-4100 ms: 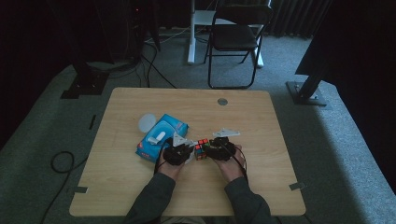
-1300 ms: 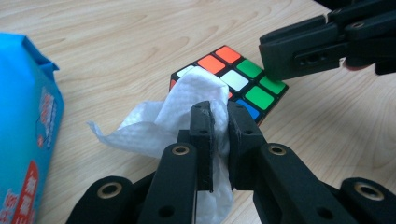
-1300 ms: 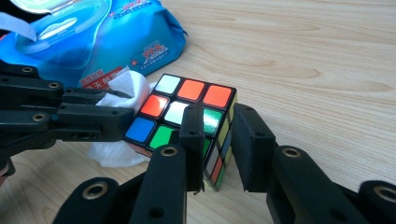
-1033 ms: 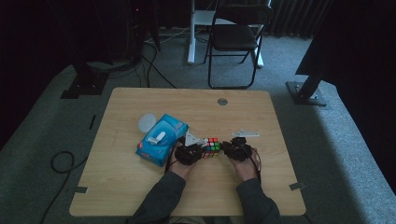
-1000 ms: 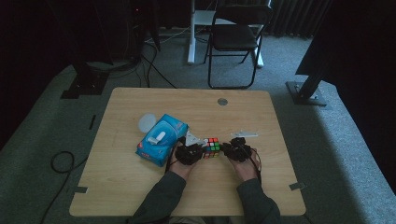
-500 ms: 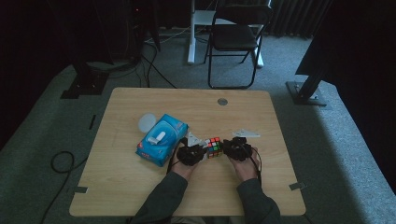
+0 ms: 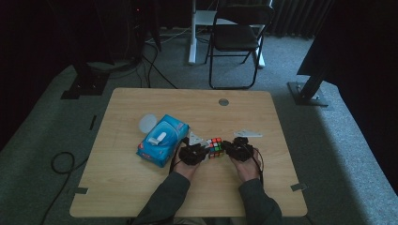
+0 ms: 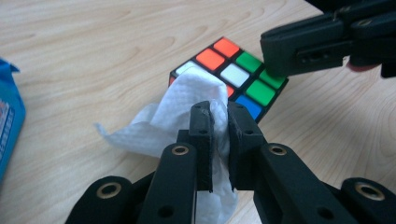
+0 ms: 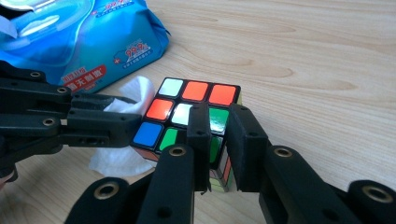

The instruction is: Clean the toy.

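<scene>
A scrambled colour cube (image 7: 215, 147) sits on the wooden table (image 7: 141, 197) between the person's two hands. My left gripper (image 8: 219, 116) is shut on a white wet wipe (image 8: 173, 112), which drapes over the near corner of the cube (image 8: 233, 74). My right gripper (image 9: 218, 119) comes from the other side with its tips on the cube's (image 9: 187, 107) top near edge. Its jaws have just been closing and stand nearly together with nothing gripped between them. From above, the left gripper (image 7: 202, 151) and right gripper (image 7: 228, 147) flank the cube.
A blue pack of wet wipes (image 7: 162, 139) lies left of the hands, with a round white lid (image 7: 147, 123) behind it. A black folding chair (image 7: 234, 37) stands beyond the table's far edge. Cables run across the floor at the left.
Compared with several seconds ago, both hands and the cube sit a little farther right. Over the last second nothing has visibly shifted in the high view.
</scene>
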`<state>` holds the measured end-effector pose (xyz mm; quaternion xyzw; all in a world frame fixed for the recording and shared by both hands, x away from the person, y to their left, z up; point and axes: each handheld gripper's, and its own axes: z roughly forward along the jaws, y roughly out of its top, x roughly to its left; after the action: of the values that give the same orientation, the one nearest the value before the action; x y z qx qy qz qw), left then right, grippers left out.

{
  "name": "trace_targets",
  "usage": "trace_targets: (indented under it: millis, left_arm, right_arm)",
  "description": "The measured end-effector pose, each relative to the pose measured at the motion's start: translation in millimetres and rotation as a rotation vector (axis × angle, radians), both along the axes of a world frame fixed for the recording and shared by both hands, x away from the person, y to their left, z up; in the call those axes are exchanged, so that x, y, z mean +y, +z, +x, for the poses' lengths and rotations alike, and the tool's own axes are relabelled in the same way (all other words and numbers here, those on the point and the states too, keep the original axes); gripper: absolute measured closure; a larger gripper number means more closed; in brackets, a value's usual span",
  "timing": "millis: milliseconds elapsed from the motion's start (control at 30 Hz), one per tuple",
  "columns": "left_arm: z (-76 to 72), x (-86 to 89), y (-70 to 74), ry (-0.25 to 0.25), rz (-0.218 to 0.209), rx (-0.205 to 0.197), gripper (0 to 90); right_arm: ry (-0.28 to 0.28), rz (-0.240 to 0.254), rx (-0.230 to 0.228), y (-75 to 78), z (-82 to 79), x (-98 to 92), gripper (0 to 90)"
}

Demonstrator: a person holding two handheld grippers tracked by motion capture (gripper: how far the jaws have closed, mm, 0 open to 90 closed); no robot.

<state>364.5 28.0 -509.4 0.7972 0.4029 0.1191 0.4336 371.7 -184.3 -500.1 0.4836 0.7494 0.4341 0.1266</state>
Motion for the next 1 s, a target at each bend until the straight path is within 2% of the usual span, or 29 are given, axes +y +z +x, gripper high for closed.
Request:
trace_targets:
  millis: [100,367,667,733,767,800,867,900,1000]
  left_arm:
    - [1.9,-5.5,0.6,0.001,0.008,-0.003,82.0]
    - [4.6,-16.2,1.1,-0.009,0.002,0.003,81.8]
    - [6.5,-28.5,6.5,-0.026,-0.011,-0.009,80.4]
    - [5.4,-28.7,7.1,-0.024,-0.005,-0.017,80.4]
    - [5.3,-27.5,6.8,-0.023,0.000,-0.022,80.3]
    - [5.2,-25.5,6.5,-0.018,-0.001,-0.020,80.2]
    - [6.3,-22.1,5.5,-0.013,-0.010,-0.014,80.1]
    - [6.3,-21.4,5.5,-0.013,-0.010,-0.014,80.2]
    - [6.1,-20.9,6.6,-0.017,0.000,-0.022,80.1]
  right_arm:
    - [-0.008,-0.001,-0.001,-0.1,0.0,-3.8,82.1]
    - [-0.040,0.012,0.001,-0.9,1.0,-13.5,82.3]
    - [-0.076,0.019,-0.002,-1.4,1.4,-25.0,82.9]
    - [-0.100,-0.002,-0.011,-0.8,0.9,-26.8,87.9]
    - [-0.114,-0.050,0.016,-2.7,2.0,-27.2,86.1]
    - [-0.091,-0.065,0.069,-12.3,4.6,-27.2,86.1]
    - [-0.082,-0.084,0.154,-33.8,5.5,-28.2,82.5]
    - [-0.095,-0.094,0.153,-34.3,6.2,-29.2,81.2]
    - [-0.131,-0.073,0.054,-8.5,6.2,-36.6,76.8]
